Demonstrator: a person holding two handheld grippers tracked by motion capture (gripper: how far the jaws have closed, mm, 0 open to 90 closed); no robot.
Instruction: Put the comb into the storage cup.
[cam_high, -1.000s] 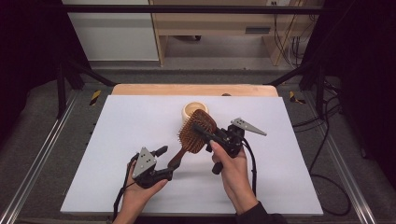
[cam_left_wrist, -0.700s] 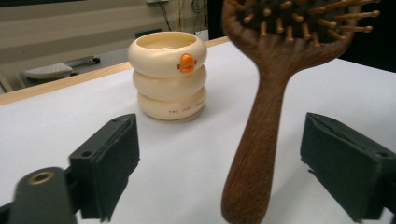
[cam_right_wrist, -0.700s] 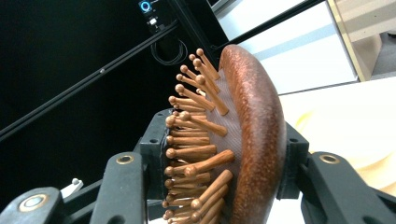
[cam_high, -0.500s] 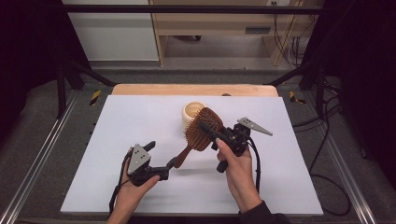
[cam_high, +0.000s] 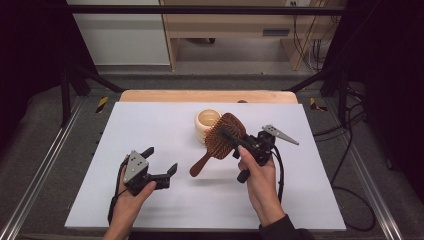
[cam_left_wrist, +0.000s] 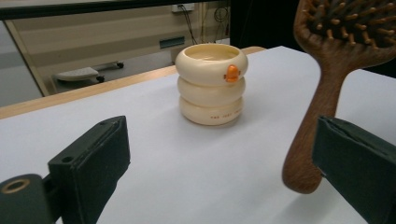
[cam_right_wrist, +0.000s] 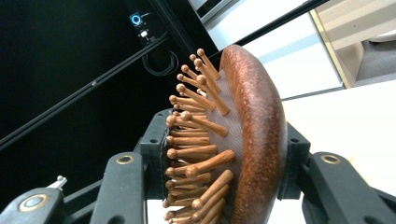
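Wooden brush (cam_high: 224, 136) pinched in right claw (cam_high: 231, 136), above counter (cam_high: 150, 120).
Left claw (cam_high: 160, 162) spread, empty; cup (cam_high: 206, 123) behind brush.

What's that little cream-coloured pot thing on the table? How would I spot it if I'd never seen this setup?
Start at the white table and look near its far wooden edge, around the middle. There stands the cream cup, upright and open-topped, just behind the head of the wooden hairbrush held by the right gripper. Its sides form three stacked bulging rings, with a small orange mark on the top one.

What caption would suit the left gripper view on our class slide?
Open left gripper faces a cream ringed cup on the white table; a wooden hairbrush handle hangs beside it.
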